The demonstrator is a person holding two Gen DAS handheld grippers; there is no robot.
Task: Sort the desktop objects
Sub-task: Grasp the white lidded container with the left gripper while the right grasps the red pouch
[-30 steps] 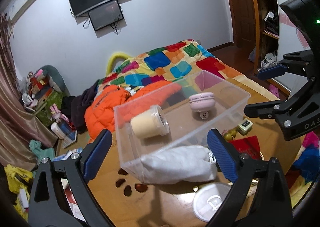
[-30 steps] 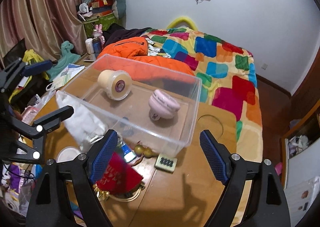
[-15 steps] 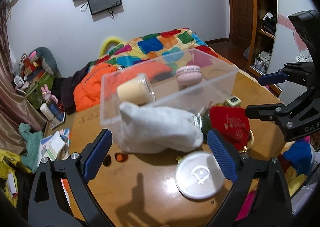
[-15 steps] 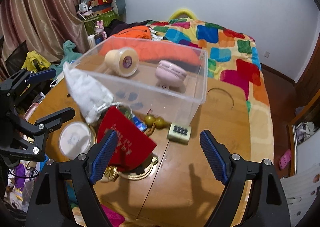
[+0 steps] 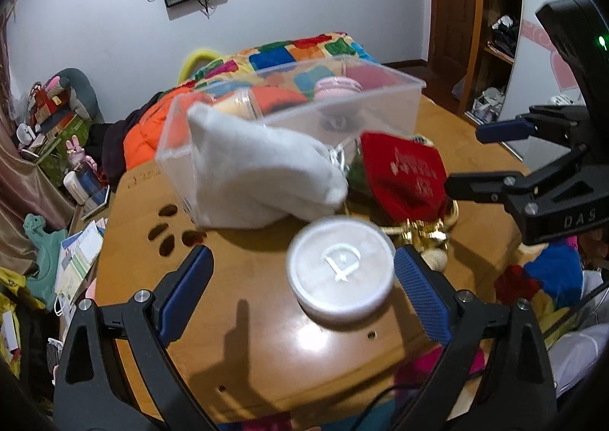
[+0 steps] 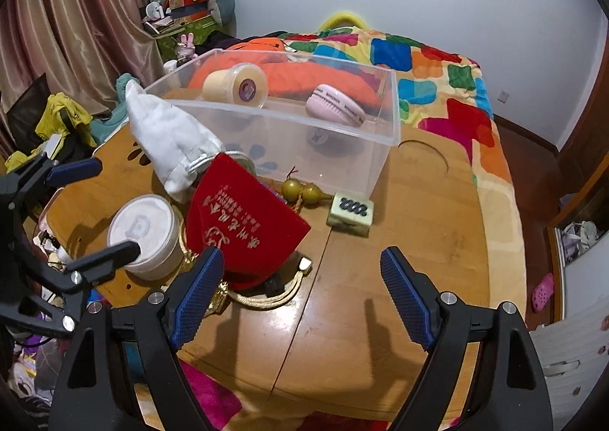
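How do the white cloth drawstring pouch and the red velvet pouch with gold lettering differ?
The white cloth drawstring pouch is plain and leans against the clear plastic box; the red velvet pouch carries gold lettering and lies flatter, over gold cord. Both are soft bags outside the box.

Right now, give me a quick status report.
Left gripper open around white round jar. Right gripper open, empty. Red pouch beside jar.

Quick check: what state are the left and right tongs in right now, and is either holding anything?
Left tongs: open, holding nothing; the round white jar sits between the pads, untouched.
Right tongs: open, empty, over bare table.
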